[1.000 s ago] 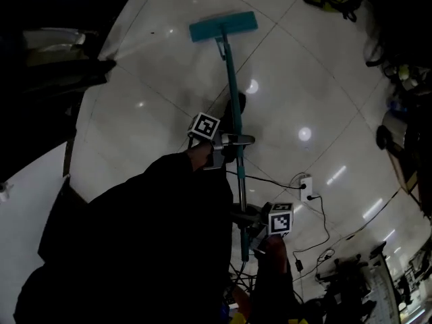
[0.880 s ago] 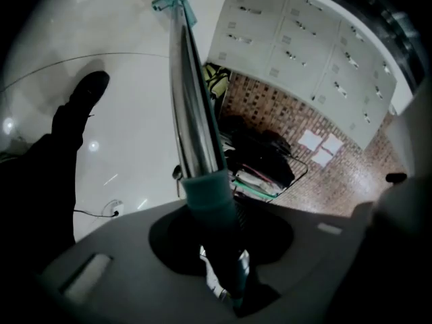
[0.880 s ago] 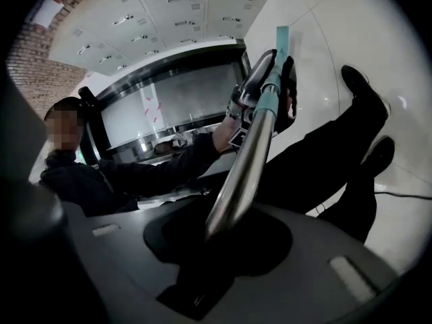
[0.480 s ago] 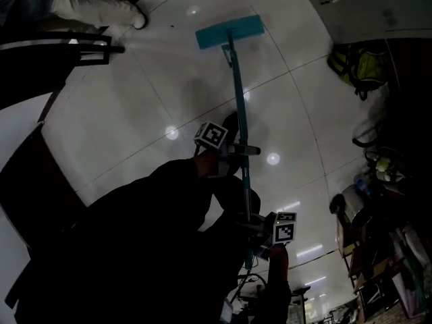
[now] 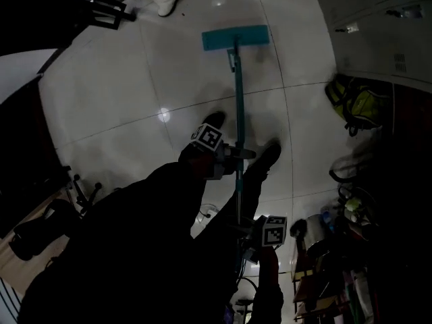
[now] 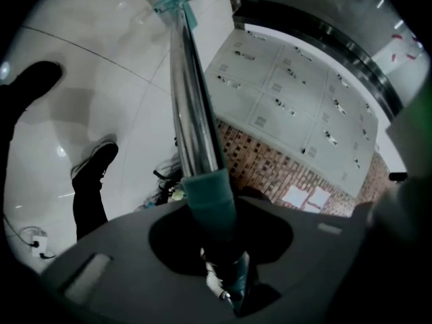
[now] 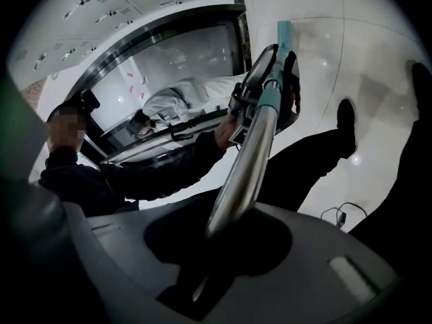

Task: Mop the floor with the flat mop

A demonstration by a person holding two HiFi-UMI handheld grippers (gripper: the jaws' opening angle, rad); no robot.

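Gripping the flat mop pole (image 5: 238, 106), left tool (image 5: 231, 155) mid-shaft and right tool (image 5: 246, 230) near its top end are both clenched on it; mop head (image 5: 235, 38) lies flat on the far floor (image 5: 115, 93); advise keeping it flush, strokes overlapping.

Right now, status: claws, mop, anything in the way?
Left claw shut on mop handle, right claw shut on it nearer the body. Mop head flat on floor. Another person's shoe beyond it, left, apart.
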